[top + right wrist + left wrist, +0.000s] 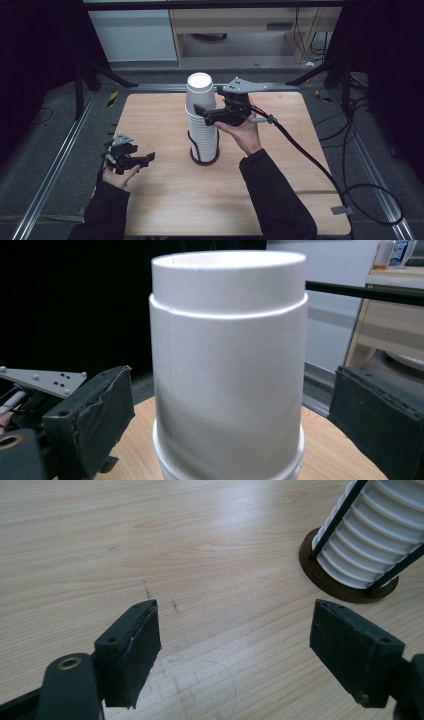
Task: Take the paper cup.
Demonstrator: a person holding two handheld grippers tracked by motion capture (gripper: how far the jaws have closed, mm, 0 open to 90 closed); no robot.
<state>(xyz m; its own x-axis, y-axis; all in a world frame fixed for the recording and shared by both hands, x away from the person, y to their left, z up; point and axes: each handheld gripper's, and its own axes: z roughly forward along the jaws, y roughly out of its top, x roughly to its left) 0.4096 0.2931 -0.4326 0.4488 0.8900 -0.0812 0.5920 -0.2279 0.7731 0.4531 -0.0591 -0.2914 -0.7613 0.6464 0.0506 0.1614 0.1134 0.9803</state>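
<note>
- A wooden table (pixel 165 200) carries one stack of white cups (pixel 201 117) in one holder (pixel 204 159).
- My right gripper (pixel 206 114) straddles the top cup, jaws wide, not touching.
- My left gripper (pixel 235 645) hangs wide, empty.
- Cup count unclear.

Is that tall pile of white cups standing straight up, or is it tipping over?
Upright. The cup stack rises straight from its round brown base, held between thin black rods.

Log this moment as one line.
right claw: open, astride top cup, pads clear | left claw: open, empty, over table | cup stack: upright in holder
</note>
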